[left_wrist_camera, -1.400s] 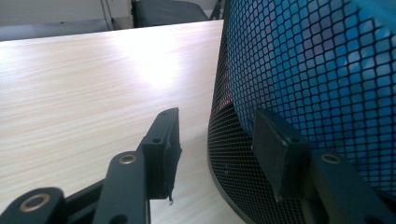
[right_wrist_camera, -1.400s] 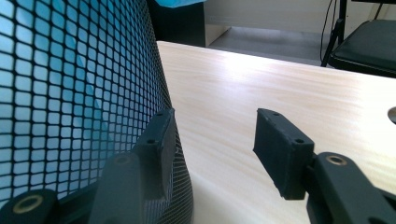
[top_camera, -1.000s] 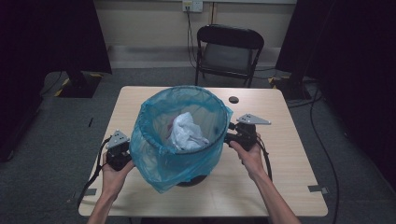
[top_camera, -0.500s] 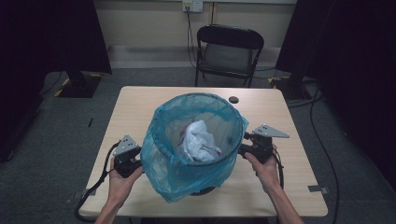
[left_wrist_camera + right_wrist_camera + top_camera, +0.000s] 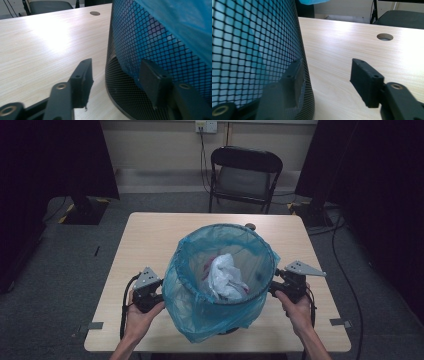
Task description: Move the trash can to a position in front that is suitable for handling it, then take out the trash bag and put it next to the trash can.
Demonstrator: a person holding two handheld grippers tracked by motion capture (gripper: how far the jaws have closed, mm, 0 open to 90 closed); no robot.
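Note:
A black mesh bin [image 5: 227, 327] lined with a blue bag [image 5: 200, 305] stands near the table's front edge, with crumpled white paper [image 5: 225, 277] inside. My left gripper [image 5: 159, 296] sits at the bin's left side, my right gripper [image 5: 274, 290] at its right. In the left gripper view the mesh bin wall [image 5: 130, 50] lies beside the right jaw of the left gripper [image 5: 117, 82]. The right gripper [image 5: 329, 82] has the bin wall [image 5: 257, 50] by its left jaw. Both pairs of jaws have just been opening and press on nothing.
The wooden table [image 5: 150, 240] has bare room behind and left of the bin. A round cable hole [image 5: 385, 37] lies at the far edge. A black folding chair [image 5: 243, 175] stands beyond the table. Dark curtains flank the room.
The bin and both hands have shifted to the right and toward the table's near edge. Both grippers' jaws stand wider than before.

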